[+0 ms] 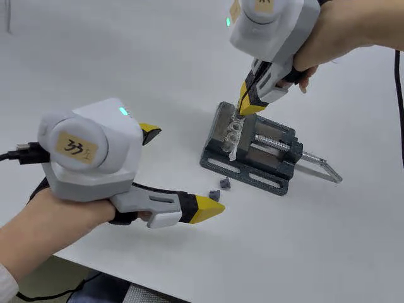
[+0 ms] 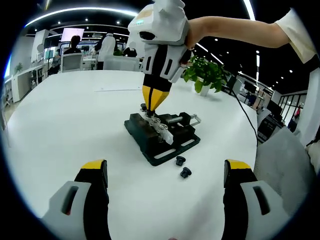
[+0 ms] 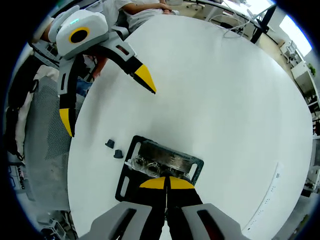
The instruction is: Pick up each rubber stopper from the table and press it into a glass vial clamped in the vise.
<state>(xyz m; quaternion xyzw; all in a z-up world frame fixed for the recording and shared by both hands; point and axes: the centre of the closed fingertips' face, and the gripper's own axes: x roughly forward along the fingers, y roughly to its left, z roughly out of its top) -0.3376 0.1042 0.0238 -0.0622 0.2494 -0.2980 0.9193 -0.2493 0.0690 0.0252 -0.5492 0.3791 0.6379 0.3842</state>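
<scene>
A dark metal vise [image 1: 278, 165] [image 2: 150, 140] [image 3: 192, 165] stands on the white table and clamps a row of clear glass vials [image 1: 233, 131] [image 2: 160, 125] [image 3: 142, 166]. My right gripper [image 1: 246, 108] [image 2: 153, 102] [image 3: 167, 183] points down at the far end of that row, its yellow tips shut together; I see nothing between them. Two dark grey rubber stoppers [image 1: 225, 183] [image 2: 180, 160] [image 3: 109, 144] lie on the table in front of the vise. My left gripper [image 1: 180, 170] [image 2: 166, 170] [image 3: 107, 104] hovers open just short of the stoppers, holding nothing.
The vise's screw and handle [image 1: 319, 163] stick out to the right. A black cable [image 1: 399, 107] runs along the right side. The table edge [image 1: 126, 278] is close behind my left hand. Chairs and people stand far off across the room.
</scene>
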